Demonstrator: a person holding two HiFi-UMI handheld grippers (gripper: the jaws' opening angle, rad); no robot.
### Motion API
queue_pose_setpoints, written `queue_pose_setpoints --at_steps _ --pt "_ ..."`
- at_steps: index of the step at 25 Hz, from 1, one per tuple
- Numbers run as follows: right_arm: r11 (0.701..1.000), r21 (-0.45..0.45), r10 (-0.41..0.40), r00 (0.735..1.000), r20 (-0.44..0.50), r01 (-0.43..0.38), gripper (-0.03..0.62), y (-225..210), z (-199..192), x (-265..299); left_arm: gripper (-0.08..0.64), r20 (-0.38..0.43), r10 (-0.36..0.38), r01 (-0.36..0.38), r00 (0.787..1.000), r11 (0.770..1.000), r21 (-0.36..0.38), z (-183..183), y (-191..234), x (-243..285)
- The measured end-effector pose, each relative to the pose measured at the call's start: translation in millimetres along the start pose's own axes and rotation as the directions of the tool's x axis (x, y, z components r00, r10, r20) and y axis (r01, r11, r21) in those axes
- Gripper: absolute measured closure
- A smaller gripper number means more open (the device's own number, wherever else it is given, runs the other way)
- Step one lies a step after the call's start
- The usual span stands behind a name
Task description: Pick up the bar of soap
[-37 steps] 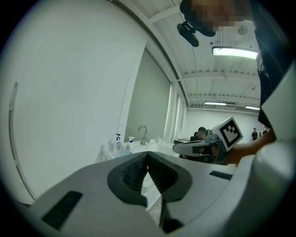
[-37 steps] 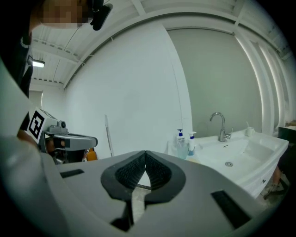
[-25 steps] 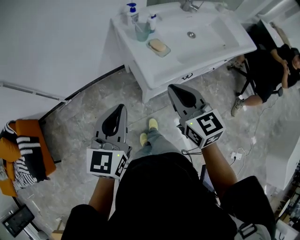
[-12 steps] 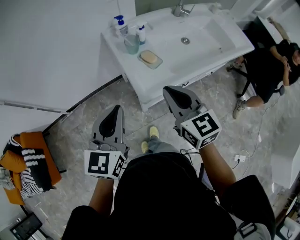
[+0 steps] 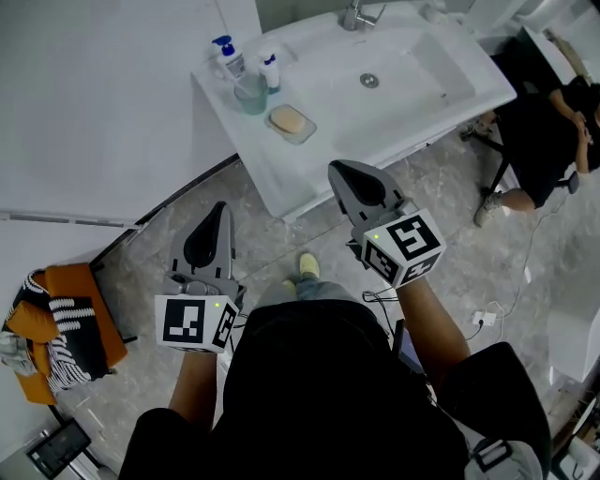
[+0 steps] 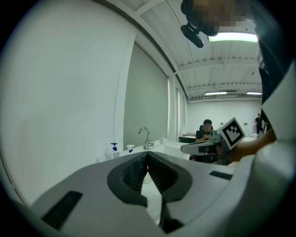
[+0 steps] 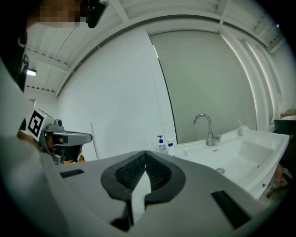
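A pale yellow bar of soap (image 5: 288, 120) lies in a small dish on the left part of a white washbasin counter (image 5: 281, 178), seen from above in the head view. My left gripper (image 5: 220, 208) is shut and empty, held over the floor in front of the counter. My right gripper (image 5: 339, 170) is also shut and empty, its tips near the counter's front edge, below and right of the soap. In both gripper views the jaws meet at their tips with nothing between them. The soap is hidden behind the jaws in those views.
A blue-pump bottle (image 5: 226, 55), a clear tumbler (image 5: 251, 92) and a small bottle (image 5: 271, 71) stand behind the soap dish. The basin with drain (image 5: 369, 81) and tap (image 5: 354, 15) lies to the right. A seated person (image 5: 544, 122) is at far right. Orange and striped cloth (image 5: 58, 319) lies at left.
The washbasin has shifted down and left in the head view as I came closer. My left gripper has drifted left and lower in the frame; both stayed shut.
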State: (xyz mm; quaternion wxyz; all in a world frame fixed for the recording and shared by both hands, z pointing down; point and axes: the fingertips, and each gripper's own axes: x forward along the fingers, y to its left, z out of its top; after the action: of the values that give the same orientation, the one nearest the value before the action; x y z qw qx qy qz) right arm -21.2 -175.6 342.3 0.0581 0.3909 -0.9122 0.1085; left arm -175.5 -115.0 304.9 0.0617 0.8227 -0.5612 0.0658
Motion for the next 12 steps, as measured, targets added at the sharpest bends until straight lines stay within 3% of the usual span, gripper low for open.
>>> queue_pose_setpoints --at_steps 5,12 --pt "1.0 0.019 0.001 1.0 0.026 -0.001 0.583 -23.6 12.1 -2.3 0.551 -0.002 0.026 -0.025 1.0 0.999 0.023 7.7 3.5 7.8" --pt "0.999 0.041 -0.029 0.999 0.023 0.028 0.583 -42.4 6.1 -19.8 0.551 -0.03 -0.01 0.011 0.999 0.999 0.04 5.2 -12.7 23.0"
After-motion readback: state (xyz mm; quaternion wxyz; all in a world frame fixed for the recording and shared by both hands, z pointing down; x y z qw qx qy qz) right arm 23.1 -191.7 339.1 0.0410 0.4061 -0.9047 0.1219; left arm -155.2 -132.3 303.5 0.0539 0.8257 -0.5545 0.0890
